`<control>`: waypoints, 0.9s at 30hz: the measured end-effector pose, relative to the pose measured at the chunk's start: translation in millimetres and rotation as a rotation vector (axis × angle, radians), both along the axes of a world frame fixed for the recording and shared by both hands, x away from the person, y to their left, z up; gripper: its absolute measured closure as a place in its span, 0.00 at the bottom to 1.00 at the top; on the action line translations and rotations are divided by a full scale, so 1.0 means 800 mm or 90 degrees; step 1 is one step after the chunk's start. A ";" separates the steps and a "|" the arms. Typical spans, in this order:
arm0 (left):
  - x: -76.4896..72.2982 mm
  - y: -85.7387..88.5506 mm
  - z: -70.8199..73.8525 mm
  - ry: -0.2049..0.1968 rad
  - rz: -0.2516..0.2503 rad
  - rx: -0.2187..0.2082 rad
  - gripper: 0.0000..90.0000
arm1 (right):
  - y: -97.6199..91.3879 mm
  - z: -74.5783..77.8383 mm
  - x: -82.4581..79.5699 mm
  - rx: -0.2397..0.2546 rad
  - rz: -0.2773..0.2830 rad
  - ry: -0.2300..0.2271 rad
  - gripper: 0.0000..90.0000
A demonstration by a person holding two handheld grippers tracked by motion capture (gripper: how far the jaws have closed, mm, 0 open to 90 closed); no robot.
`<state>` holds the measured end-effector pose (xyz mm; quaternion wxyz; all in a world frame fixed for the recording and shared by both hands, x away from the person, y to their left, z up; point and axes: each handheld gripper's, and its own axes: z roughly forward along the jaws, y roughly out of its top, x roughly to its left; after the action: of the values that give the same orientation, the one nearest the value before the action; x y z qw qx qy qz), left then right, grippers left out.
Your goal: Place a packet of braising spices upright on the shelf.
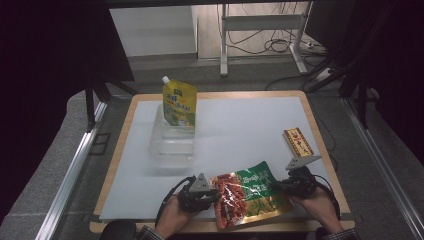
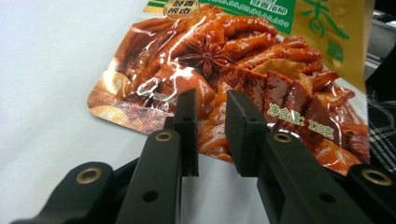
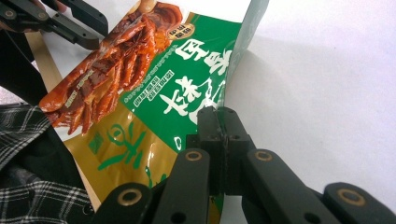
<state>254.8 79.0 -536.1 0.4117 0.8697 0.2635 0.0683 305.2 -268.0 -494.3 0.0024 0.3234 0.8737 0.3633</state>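
Observation:
A snack bag printed red, green and yellow lies tilted near the table's front edge, between my two grippers. My right gripper is shut on the bag's green edge, with its jaws pinched together on the film; in the high view this gripper sits at the bag's right side. My left gripper is open, with a narrow gap between its jaws, and the bag's red lower edge lies just ahead of the gap, untouched by the pads. From above, the left gripper is at the bag's left side.
A yellow spouted pouch stands in a clear plastic container at the back left of the white mat. A small red and yellow box lies at the right. A plaid sleeve is close to the front edge.

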 end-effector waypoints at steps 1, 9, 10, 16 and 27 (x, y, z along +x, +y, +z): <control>0.000 0.002 0.001 0.000 0.003 -0.003 0.83 | 0.000 0.001 0.001 0.002 0.000 0.001 0.99; 0.000 0.018 0.008 -0.008 0.021 -0.019 0.77 | -0.001 0.010 0.006 0.033 0.001 0.001 0.99; -0.001 0.019 0.008 -0.010 0.023 -0.019 0.76 | -0.001 0.012 0.007 0.036 0.003 -0.001 0.99; -0.004 0.019 0.010 -0.031 0.034 -0.007 0.67 | 0.003 0.023 0.005 0.045 0.010 -0.022 0.99; -0.008 0.029 0.015 -0.050 0.057 0.001 0.53 | 0.012 0.046 0.011 0.070 0.023 -0.034 0.99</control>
<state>248.2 101.9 -524.4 0.4179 0.8539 0.2854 0.1212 313.7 -258.0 -457.8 0.0015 0.2976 0.8576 0.4195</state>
